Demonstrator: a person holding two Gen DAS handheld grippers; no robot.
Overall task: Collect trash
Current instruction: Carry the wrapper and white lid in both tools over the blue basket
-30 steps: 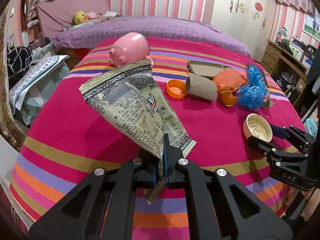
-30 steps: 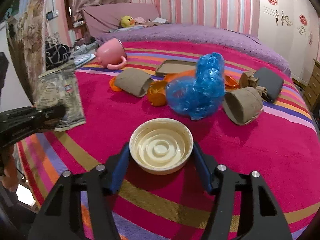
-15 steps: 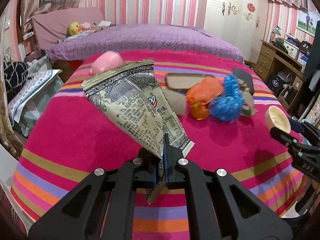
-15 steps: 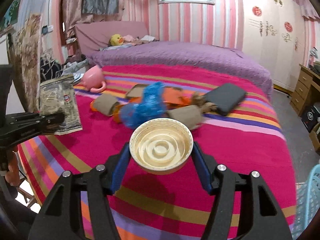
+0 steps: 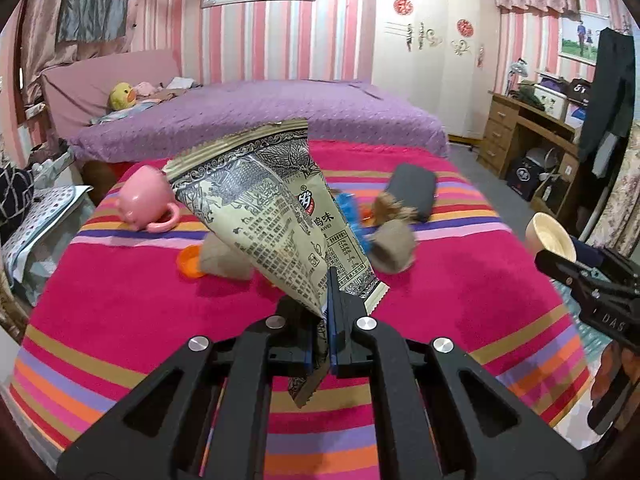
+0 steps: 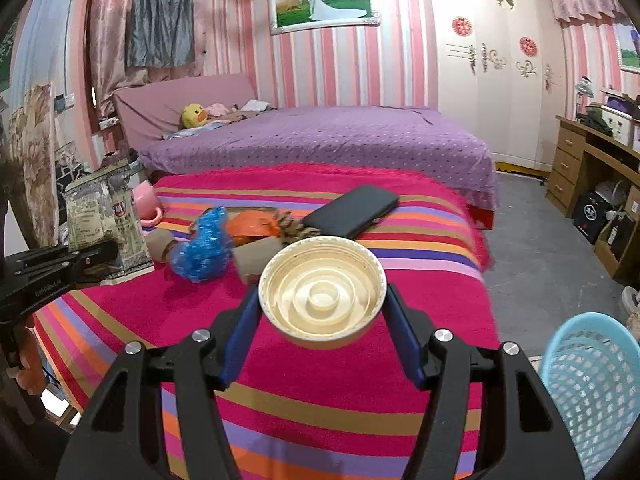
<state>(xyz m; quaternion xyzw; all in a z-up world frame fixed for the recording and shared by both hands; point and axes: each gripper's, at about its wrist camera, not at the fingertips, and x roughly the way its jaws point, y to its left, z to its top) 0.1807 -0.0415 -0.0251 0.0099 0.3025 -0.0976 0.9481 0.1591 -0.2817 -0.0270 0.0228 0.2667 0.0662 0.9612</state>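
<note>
A bedroom with pink striped walls; a table (image 6: 320, 408) under a magenta striped cloth stands in front of a purple bed (image 6: 320, 136). The right hand-held gripper (image 6: 322, 312) is closed on a cream round lid (image 6: 322, 298), held open side up above the table's near edge. A pale blue mesh basket (image 6: 592, 392) stands on the floor just right of the lid and lower, so the right hand looks much nearer to it. Left of the lid, the left hand-held gripper (image 5: 329, 320) pinches the bottom corner of a grey printed snack wrapper (image 5: 272, 216), its long axis rising up and away. Beyond the lid, on the table, lie a blue plastic wad (image 6: 204, 246), cardboard tubes (image 6: 256, 256), an orange wrapper (image 6: 252, 226), a dark phone (image 6: 352, 210) and a pink pig mug (image 5: 144, 202).
</note>
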